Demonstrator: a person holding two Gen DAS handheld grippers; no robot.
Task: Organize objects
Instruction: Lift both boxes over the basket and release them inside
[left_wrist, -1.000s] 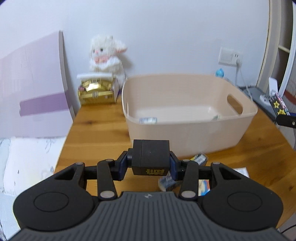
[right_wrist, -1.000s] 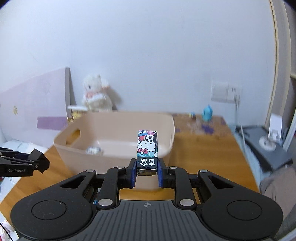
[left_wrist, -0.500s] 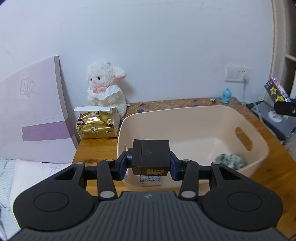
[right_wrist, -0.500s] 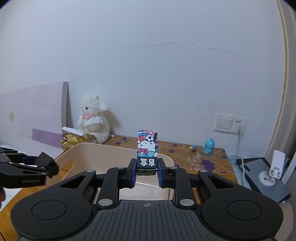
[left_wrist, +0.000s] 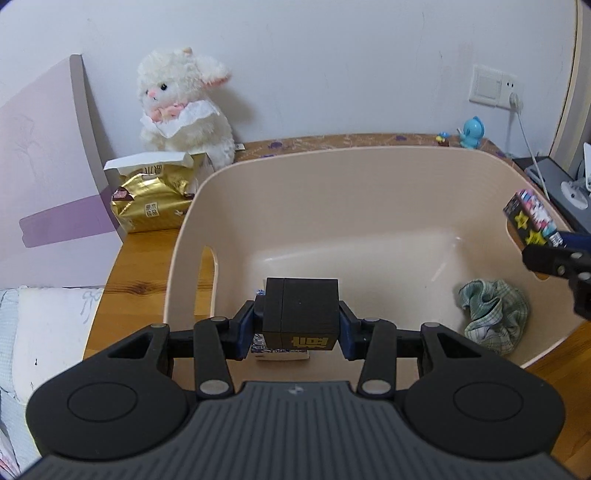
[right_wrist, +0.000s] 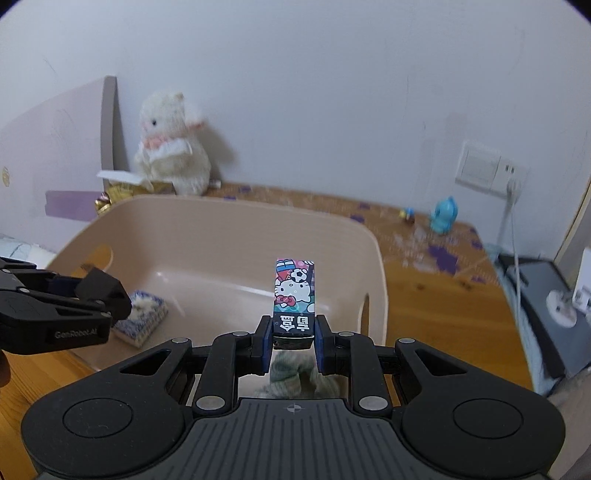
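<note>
Left wrist view: left tool grips a black box over the beige bin — poised, I judge, for dropping in; right tool clamps a cartoon-printed box above it too.

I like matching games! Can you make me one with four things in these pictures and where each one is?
Things:
1. black box
2. cartoon cat box
3. crumpled checked cloth
4. plush lamb

Places:
A. lying on the bottom of the beige tub
B. sitting against the wall, behind the gold packet
C. held in the left gripper
D. held in the right gripper

Pairs: 1-C, 2-D, 3-A, 4-B
</note>
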